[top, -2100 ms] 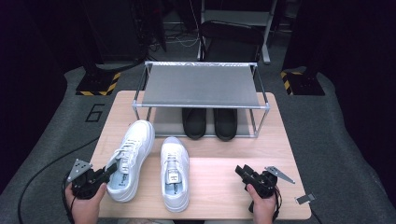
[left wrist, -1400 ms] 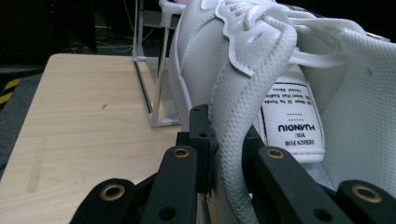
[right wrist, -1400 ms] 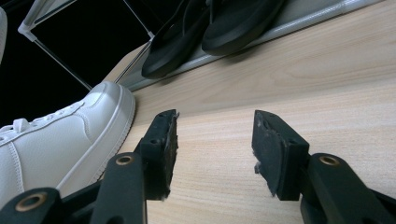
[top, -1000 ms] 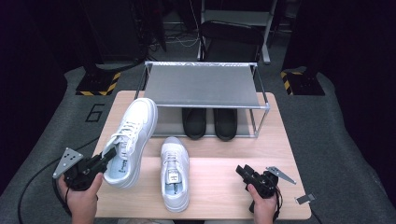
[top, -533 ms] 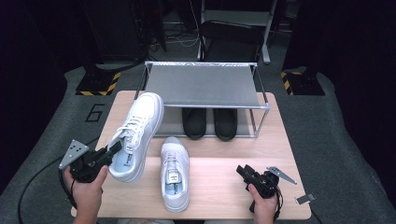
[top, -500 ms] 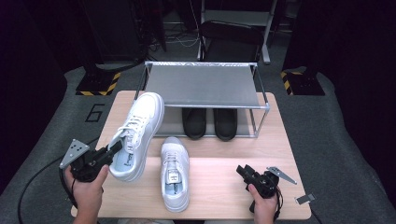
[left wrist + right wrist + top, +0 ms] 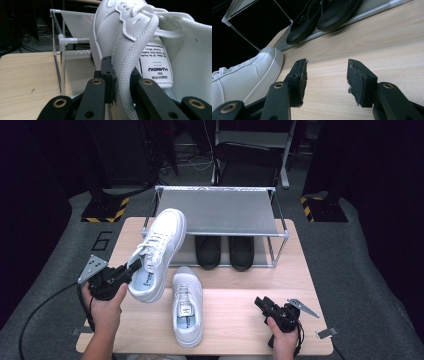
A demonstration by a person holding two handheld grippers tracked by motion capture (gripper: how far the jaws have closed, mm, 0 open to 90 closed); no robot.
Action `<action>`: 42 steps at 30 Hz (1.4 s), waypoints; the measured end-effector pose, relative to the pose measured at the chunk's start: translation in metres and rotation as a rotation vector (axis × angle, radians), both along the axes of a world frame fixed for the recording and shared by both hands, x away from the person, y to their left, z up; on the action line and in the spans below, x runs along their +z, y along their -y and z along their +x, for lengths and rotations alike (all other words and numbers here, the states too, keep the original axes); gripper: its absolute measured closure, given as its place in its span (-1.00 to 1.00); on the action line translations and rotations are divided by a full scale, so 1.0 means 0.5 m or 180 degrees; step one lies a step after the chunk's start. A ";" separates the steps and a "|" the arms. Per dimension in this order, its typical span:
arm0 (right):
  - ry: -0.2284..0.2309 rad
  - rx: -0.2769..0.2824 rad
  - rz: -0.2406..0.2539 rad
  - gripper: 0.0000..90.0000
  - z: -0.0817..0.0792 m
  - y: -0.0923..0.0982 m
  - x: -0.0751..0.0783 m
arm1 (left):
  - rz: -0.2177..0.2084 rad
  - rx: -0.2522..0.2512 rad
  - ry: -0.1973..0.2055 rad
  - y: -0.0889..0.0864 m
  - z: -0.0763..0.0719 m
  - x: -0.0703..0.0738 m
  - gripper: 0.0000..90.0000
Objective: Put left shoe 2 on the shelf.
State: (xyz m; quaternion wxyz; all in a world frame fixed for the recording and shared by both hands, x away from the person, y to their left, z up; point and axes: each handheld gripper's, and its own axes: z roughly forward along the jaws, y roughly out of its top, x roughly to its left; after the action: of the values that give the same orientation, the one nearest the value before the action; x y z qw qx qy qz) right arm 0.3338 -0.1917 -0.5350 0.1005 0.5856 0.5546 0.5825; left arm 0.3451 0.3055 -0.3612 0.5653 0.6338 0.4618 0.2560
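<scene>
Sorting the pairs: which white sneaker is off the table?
The left white sneaker, pinched at its collar by the left gripper; the other sneaker lies flat.

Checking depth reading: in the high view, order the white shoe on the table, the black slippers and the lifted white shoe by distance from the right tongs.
1. White shoe on the table, to their left.
2. Black slippers, under the rack.
3. Lifted white shoe, far left.

You look down on the counter (image 7: 235, 320) from above; each gripper view sits close, both facing the rack (image 7: 220, 212).
</scene>
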 end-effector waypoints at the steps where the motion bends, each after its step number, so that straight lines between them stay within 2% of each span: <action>1: 0.0008 0.0000 -0.0005 0.12 0.000 0.001 0.000 | 0.0008 -0.0014 -0.0004 0.004 0.004 0.002 0.82; 10: 0.0012 -0.0037 0.0015 0.12 -0.002 0.005 0.001 | 0.0036 -0.0068 0.0018 0.044 0.051 0.026 0.82; 14: 0.0012 -0.0040 0.0018 0.12 -0.003 0.005 0.001 | 0.0100 -0.0102 0.0033 0.062 0.075 0.037 0.82; 17: 0.0001 -0.0046 0.0024 0.12 -0.004 0.005 0.001 | 0.0066 -0.0093 0.0025 0.078 0.092 0.043 0.82; 19: 0.0009 -0.0052 0.0034 0.12 -0.004 0.005 0.001 | 0.0105 -0.0098 0.0038 0.086 0.105 0.047 0.82; 31: -0.0012 -0.0050 0.0068 0.11 -0.011 0.007 0.002 | 0.0187 -0.0116 -0.0013 0.145 0.179 0.071 0.82; 40: 0.0015 -0.0111 0.0112 0.11 -0.018 0.018 0.001 | 0.0141 -0.0078 -0.0063 0.180 0.230 0.087 0.81; 42: 0.0037 -0.0120 0.0117 0.11 -0.020 0.021 0.000 | 0.0096 -0.0076 -0.0071 0.184 0.241 0.089 0.81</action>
State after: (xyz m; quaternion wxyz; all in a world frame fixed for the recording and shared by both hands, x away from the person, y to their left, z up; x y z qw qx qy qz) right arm 0.3237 -0.2020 -0.5348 0.1039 0.5944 0.5321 0.5940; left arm 0.4654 0.2135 -0.3164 0.5535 0.6506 0.4565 0.2491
